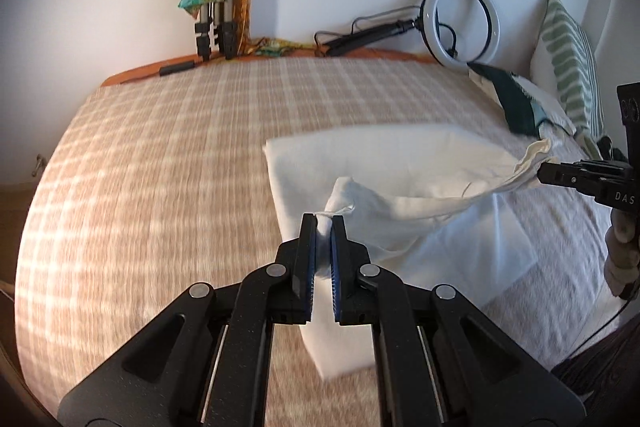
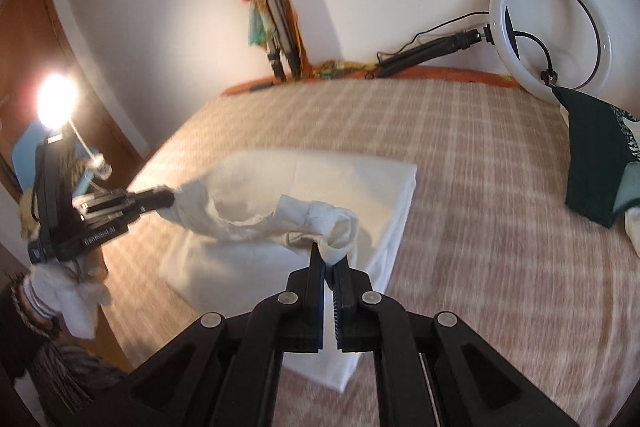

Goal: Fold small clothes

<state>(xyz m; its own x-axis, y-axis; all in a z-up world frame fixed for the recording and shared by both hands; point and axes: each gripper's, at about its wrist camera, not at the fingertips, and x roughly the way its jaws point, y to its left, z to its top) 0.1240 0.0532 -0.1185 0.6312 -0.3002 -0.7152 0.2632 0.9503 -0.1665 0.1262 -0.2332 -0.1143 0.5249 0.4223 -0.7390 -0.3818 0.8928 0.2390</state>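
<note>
Left tongs (image 1: pixel 324 223) were clamped tight on one bunched corner of the white garment (image 1: pixel 420 195), cloth pinched right between the blue pads (image 1: pixel 333 267). From there the garment stretched rightward, sagging in the middle, lifted off the checked bed (image 1: pixel 160 167) over a flat white folded sheet (image 1: pixel 360 155) lying just beyond both tongs. Over on the right, the right tongs (image 2: pixel 328 255) were shut on the garment's other corner, fabric spilling out above the fingertips. Farther right, a dark green cushion (image 2: pixel 596 163) lay well apart, with a ring light (image 2: pixel 500 11) leaning on the wall behind.
</note>
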